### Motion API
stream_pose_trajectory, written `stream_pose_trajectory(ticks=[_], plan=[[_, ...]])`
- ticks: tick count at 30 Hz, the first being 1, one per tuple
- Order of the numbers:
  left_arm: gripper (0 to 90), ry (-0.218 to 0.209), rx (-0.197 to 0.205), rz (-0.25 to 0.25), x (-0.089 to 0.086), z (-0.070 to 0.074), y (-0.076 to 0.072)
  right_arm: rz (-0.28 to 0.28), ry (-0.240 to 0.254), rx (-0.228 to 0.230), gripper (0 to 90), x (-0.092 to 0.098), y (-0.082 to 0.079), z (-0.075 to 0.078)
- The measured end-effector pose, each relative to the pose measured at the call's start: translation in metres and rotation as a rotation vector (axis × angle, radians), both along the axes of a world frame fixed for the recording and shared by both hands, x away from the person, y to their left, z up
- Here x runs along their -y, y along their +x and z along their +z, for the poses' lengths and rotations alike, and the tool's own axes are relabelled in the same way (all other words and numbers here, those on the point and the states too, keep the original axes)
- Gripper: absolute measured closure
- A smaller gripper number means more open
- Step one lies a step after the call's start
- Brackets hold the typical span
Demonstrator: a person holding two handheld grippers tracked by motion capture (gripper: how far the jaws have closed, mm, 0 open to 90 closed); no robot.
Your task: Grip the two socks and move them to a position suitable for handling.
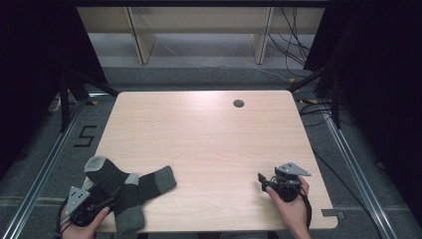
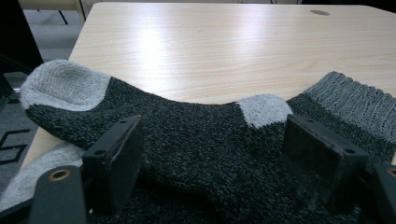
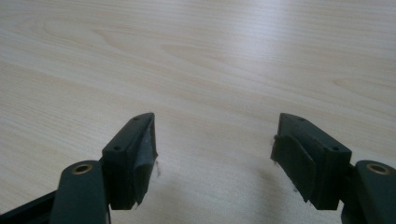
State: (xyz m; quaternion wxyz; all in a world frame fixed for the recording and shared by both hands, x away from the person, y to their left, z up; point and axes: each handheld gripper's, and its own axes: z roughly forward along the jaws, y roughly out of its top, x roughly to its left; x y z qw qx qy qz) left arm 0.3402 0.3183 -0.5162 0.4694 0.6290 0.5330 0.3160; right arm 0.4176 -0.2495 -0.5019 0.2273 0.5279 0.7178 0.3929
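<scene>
Soft, light grey socks (image 2: 196, 140) – pinch the ribbed cuff (image 2: 355, 100); left gripper (image 2: 224, 154) and right gripper (image 3: 215, 154) both gape, holding nothing

Left gripper (image 2: 212, 154): jaws spread wide, low over dark grey sock (image 2: 196, 140), one jaw at each side. Sock draped across near table (image 2: 224, 46) edge; light grey toe at left, light heel patch right of centre, ribbed cuff far right. Second sock partly visible beneath.

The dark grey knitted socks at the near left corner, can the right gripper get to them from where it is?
Probably yes: the right gripper is open, and bare wooden table lies between it and the dark grey knitted socks.
</scene>
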Motion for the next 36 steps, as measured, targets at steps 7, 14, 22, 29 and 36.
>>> stream_pose_trajectory(ticks=[7,14,22,29,36], plan=[[20.9,0.081,0.003,-0.02,0.02,0.01,-0.001,0.01,-0.013,-0.017,31.2,0.011,0.0,-0.002],[20.2,0.143,-0.082,-0.112,0.043,0.027,0.015,0.029,-0.039,0.0,31.6,0.002,-0.005,0.004],[17.4,0.167,-0.18,-0.168,0.054,0.023,0.038,0.015,-0.024,0.0,32.1,-0.002,-0.008,0.008],[19.5,0.217,-0.231,-0.179,0.059,0.015,0.04,0.028,-0.048,0.017,32.7,0.001,-0.007,0.007],[21.4,0.291,-0.284,-0.193,0.059,0.009,0.042,0.043,-0.036,0.002,32.9,-0.003,-0.009,0.009]])
